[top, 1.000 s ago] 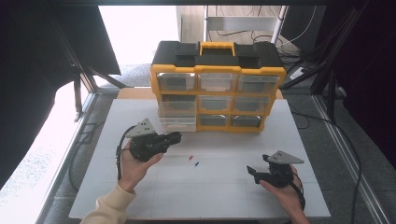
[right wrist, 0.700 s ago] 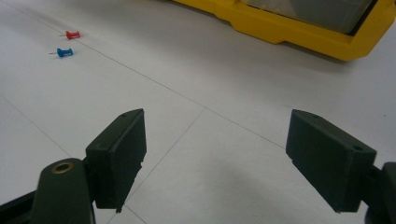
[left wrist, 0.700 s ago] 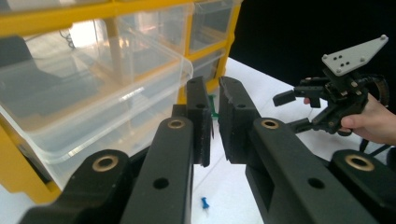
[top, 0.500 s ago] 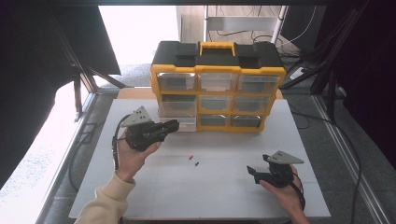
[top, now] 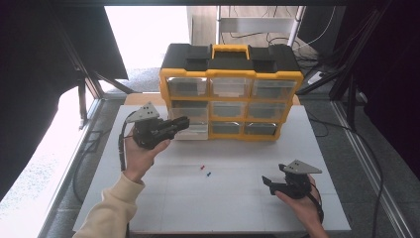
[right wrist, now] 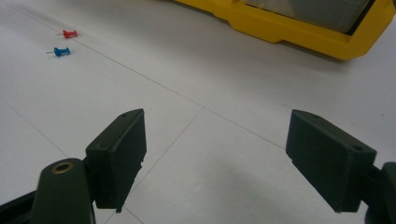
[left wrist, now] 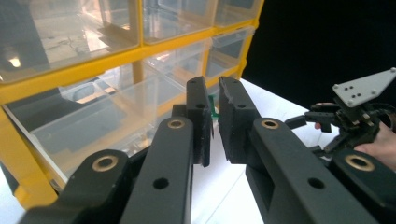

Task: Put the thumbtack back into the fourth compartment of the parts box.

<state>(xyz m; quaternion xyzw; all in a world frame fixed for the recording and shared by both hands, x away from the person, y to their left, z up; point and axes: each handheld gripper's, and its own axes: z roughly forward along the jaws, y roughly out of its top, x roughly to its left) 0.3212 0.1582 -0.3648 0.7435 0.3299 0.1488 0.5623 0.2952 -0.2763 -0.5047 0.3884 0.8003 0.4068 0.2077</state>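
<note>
While the left hand-held gripper (top: 182,122) holds its jaws nearly clenched, with something small and green between the tips, it sits just before the bottom-left clear drawer (top: 190,130) of the yellow organizer (top: 231,74). The right hand-held gripper (top: 271,183) rests released on the tabletop (top: 163,208). Ahead of its jaws lie a red pushpin (right wrist: 69,33) and a blue pushpin (right wrist: 60,51): light, rigid, probably prone to slipping; grip across the plastic head.

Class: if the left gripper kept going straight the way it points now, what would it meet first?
Most likely the pulled-out clear drawer of the yellow organizer. The left gripper, a green pin between its nearly shut jaws, points at that drawer; depth is unclear, but nothing else lies in between.
</note>
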